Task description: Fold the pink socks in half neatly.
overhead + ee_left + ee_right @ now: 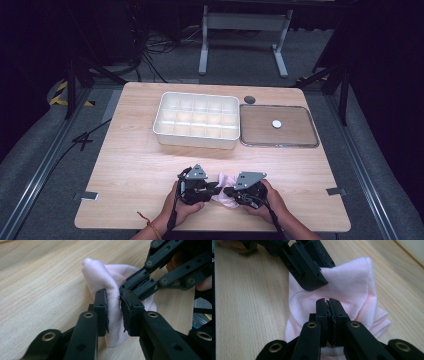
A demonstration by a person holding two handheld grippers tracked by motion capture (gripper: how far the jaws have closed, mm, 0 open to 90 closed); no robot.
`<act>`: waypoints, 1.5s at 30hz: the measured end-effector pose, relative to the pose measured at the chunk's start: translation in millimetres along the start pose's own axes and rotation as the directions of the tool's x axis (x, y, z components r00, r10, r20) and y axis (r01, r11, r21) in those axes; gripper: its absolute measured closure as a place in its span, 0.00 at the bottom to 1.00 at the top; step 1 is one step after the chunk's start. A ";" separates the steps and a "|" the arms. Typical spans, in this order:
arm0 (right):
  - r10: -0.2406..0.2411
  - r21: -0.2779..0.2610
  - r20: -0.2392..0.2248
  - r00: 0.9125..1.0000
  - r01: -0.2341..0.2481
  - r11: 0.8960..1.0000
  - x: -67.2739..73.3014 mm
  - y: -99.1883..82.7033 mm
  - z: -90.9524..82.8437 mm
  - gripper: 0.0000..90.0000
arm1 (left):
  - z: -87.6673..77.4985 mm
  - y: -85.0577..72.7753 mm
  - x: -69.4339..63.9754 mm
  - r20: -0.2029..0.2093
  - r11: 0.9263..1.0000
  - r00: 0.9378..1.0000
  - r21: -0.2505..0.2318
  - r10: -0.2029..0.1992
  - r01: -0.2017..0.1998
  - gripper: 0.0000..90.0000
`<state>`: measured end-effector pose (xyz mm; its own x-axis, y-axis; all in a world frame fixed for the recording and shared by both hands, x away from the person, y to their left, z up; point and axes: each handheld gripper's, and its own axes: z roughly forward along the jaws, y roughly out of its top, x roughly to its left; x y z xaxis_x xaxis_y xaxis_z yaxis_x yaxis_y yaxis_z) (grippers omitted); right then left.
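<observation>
The left gripper (114,312) is pinching a fold of the pink sock (112,282) between its pads, the jaws standing only as far apart as the bunched cloth between them. The right gripper (328,315) is clamping the same sock, its jaws drawn almost together with a thin layer of fabric caught in the slit between them. In the high view the left gripper (215,189) and right gripper (227,191) are meeting nose to nose over the sock (226,187), which is lying on the near part of the table (130,165), just in front of the person's hands.

Both grippers are covering much of the sock, so its full outline is staying hard to make out, and the person's forearms are running off the bottom edge.

The table is showing pale wood grain. Farther back, a white divided tray (196,120) is sitting beside a shallow tray (279,126) holding a small white disc (276,123). Dark floor, cables and a grey stand (245,35) are lying beyond.
</observation>
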<state>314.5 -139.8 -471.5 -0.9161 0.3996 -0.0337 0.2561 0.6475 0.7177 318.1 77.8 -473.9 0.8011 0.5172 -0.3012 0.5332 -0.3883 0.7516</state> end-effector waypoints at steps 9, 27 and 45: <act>-0.004 -0.028 0.004 1.000 0.004 1.000 -0.1 4.0 2.0 0.91 | -6.6 2.1 3.4 -0.057 1.000 0.998 -0.014 0.023 -0.023 0.91; -0.010 0.003 0.025 1.000 0.010 1.000 -1.5 0.9 -0.6 0.92 | -10.4 6.3 -2.5 -0.079 0.996 0.994 -0.036 0.076 -0.079 0.91; 0.009 -0.057 0.012 1.000 -0.009 0.998 -5.5 0.9 -8.2 0.79 | -4.8 6.7 -14.4 -0.147 0.983 0.972 0.017 0.185 -0.184 0.91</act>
<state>317.2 -146.7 -465.0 -0.9098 0.4135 -0.0354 0.2460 0.6060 0.7565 308.8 71.4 -461.7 0.8369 0.5432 -0.0675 0.3814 -0.4901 0.7838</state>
